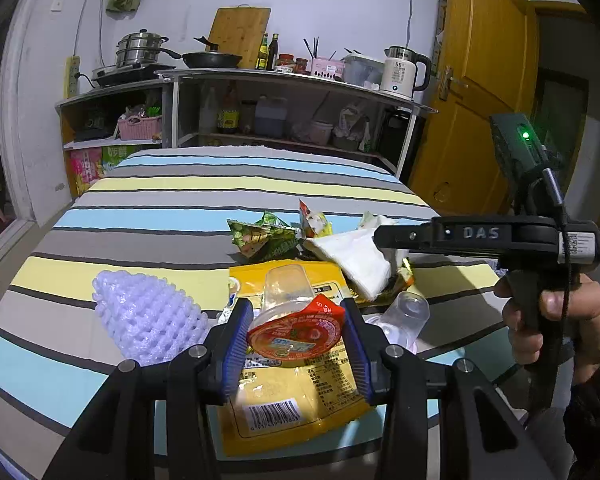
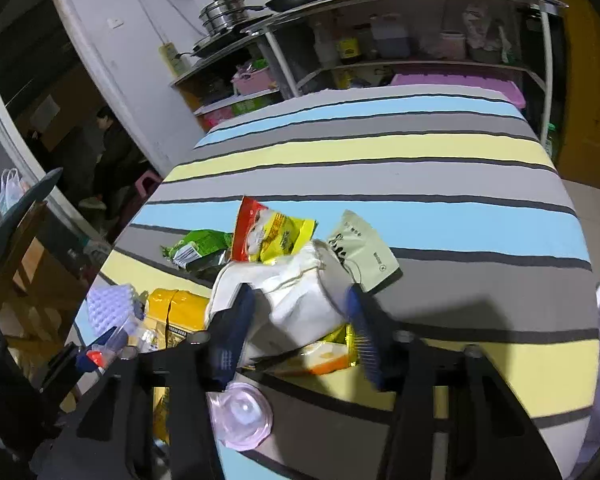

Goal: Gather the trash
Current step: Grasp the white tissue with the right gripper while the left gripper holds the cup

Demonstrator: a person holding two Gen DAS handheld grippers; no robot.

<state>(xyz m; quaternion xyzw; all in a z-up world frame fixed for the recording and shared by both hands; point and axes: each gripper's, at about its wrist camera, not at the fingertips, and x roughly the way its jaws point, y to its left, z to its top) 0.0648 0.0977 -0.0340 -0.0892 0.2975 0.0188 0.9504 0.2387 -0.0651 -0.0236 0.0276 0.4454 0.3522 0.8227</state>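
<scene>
The right gripper (image 2: pixel 300 320) straddled the white tissue wad (image 2: pixel 296 300), jaws not visibly pinching, the wad dead ahead between the pads on the striped cloth (image 2: pixel 420 184); the left gripper (image 1: pixel 296 340) clamped the plastic cup (image 1: pixel 292 316), farther from the wad

A: The yellow packet (image 1: pixel 300 400) — can you see all of it?
B: No, black fingers (image 1: pixel 236 344) cover its sides.
A: And the right fingers (image 2: pixel 364 332)?
B: Blurred; tissue (image 2: pixel 296 300) hides the wrappers beneath.
</scene>
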